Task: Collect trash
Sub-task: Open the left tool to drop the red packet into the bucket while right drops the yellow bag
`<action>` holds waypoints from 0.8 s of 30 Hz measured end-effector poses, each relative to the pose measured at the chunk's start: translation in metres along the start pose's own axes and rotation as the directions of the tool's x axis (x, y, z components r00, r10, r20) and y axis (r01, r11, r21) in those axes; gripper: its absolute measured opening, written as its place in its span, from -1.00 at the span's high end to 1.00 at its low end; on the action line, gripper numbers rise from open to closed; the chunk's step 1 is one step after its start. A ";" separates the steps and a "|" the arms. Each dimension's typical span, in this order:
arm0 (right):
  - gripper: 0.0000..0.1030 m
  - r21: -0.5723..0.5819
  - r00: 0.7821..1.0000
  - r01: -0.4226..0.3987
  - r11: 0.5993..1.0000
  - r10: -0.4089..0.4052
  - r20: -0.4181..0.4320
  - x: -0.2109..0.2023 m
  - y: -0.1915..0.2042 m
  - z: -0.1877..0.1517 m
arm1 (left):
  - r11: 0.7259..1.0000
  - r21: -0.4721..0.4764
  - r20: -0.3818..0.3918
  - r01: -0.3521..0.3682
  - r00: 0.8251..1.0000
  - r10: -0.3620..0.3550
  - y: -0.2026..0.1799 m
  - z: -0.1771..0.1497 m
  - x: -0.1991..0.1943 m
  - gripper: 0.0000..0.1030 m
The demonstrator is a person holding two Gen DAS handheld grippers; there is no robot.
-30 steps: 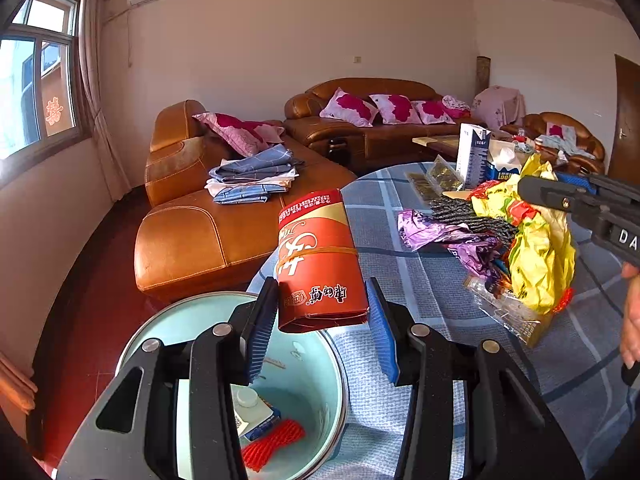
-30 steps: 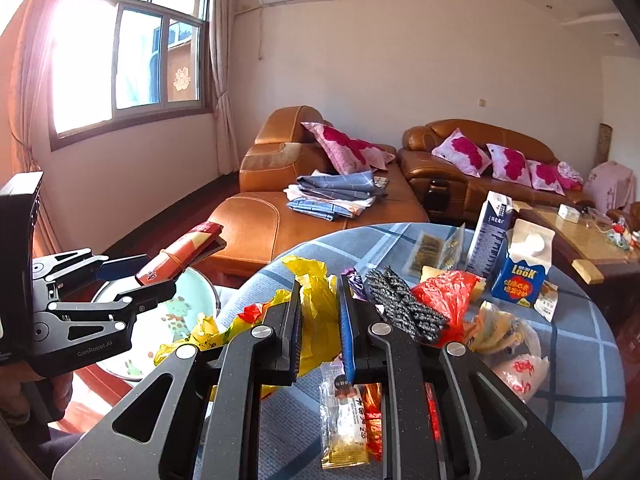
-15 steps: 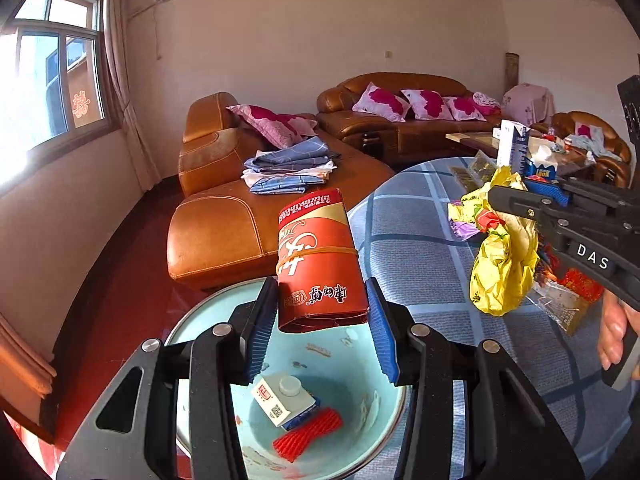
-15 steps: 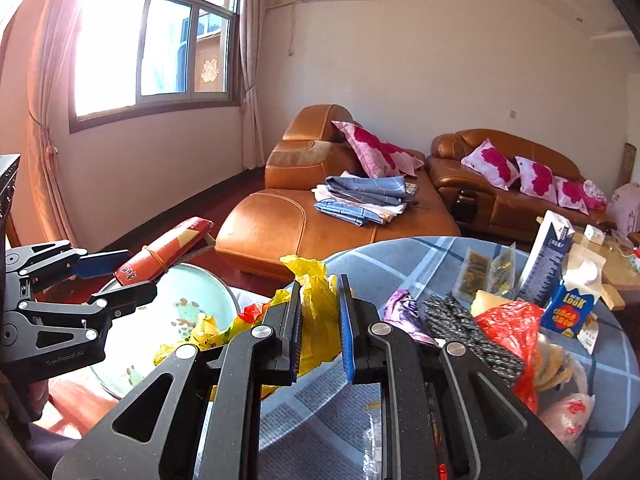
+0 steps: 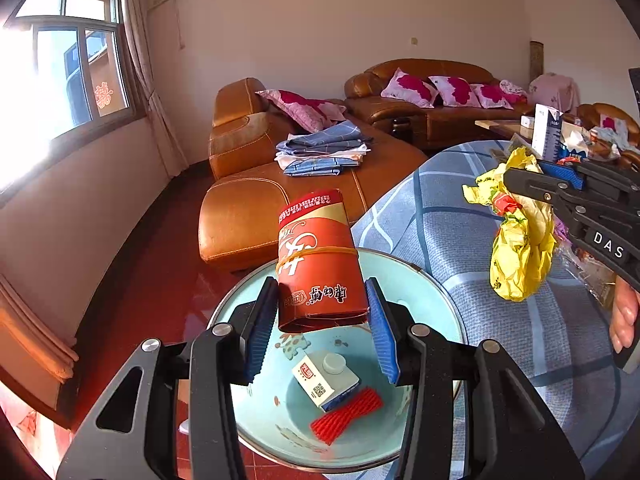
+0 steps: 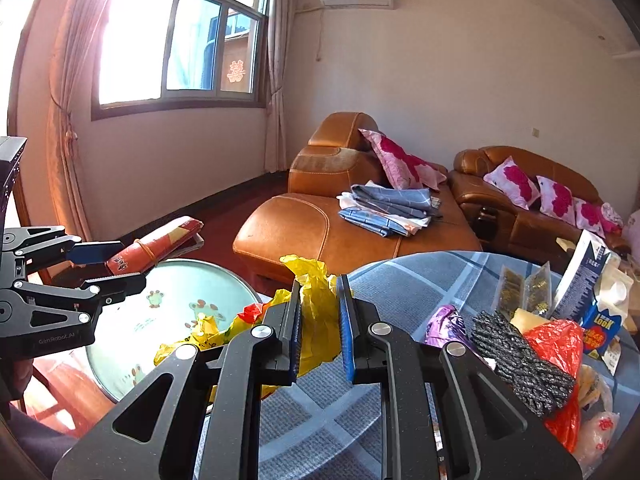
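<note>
My left gripper [image 5: 322,320] is shut on a flattened red carton [image 5: 316,256] bound with a rubber band and holds it over a light-blue basin [image 5: 424,280]. In the basin lie a small white carton [image 5: 324,378] and a red foam net [image 5: 346,414]. My right gripper [image 6: 318,328] is shut on a crumpled yellow wrapper [image 6: 316,300], held above the table's left edge next to the basin [image 6: 180,304]. The left wrist view shows the wrapper [image 5: 520,248] hanging from the right gripper. The right wrist view shows the red carton [image 6: 156,244] in the left gripper.
The round table has a blue checked cloth [image 6: 404,284]. On its right side lie a purple wrapper [image 6: 444,324], a black mesh piece [image 6: 520,360], a red bag [image 6: 560,344] and milk cartons [image 6: 600,280]. Brown leather sofas [image 5: 280,184] with folded cloths stand behind.
Both grippers have swung left, away from the trash pile. The left one with the red carton now hangs over the basin's middle. The right one has carried the yellow wrapper towards the basin.
</note>
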State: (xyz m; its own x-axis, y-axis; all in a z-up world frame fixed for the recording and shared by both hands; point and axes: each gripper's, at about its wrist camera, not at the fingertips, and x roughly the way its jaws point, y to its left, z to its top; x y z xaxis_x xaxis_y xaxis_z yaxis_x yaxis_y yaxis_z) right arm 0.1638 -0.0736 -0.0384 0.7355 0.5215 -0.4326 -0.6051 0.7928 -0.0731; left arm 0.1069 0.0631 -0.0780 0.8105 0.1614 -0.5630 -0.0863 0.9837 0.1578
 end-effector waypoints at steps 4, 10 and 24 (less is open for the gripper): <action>0.68 -0.027 1.000 -0.022 0.999 0.022 0.003 0.003 0.007 0.002 | 0.999 0.003 0.001 -0.033 0.999 0.033 0.005 -0.001 -0.001 0.14; 0.68 -0.099 0.998 -0.065 0.993 0.065 0.004 0.003 0.021 0.001 | 0.998 0.010 -0.017 -0.061 0.998 0.061 0.009 -0.005 0.003 0.14; 0.63 -0.175 0.990 -0.134 0.975 0.125 -0.063 0.017 0.038 0.001 | 0.999 0.001 -0.062 -0.054 0.997 0.054 0.013 -0.016 0.014 0.14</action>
State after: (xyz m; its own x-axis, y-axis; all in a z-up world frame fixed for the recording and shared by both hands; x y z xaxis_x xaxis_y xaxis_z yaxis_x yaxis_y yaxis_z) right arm 0.1539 -0.0340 -0.0479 0.6334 0.5958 -0.4938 -0.7423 0.6480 -0.1704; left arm 0.1078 0.0799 -0.0971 0.7672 0.2188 -0.6029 -0.1295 0.9735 0.1885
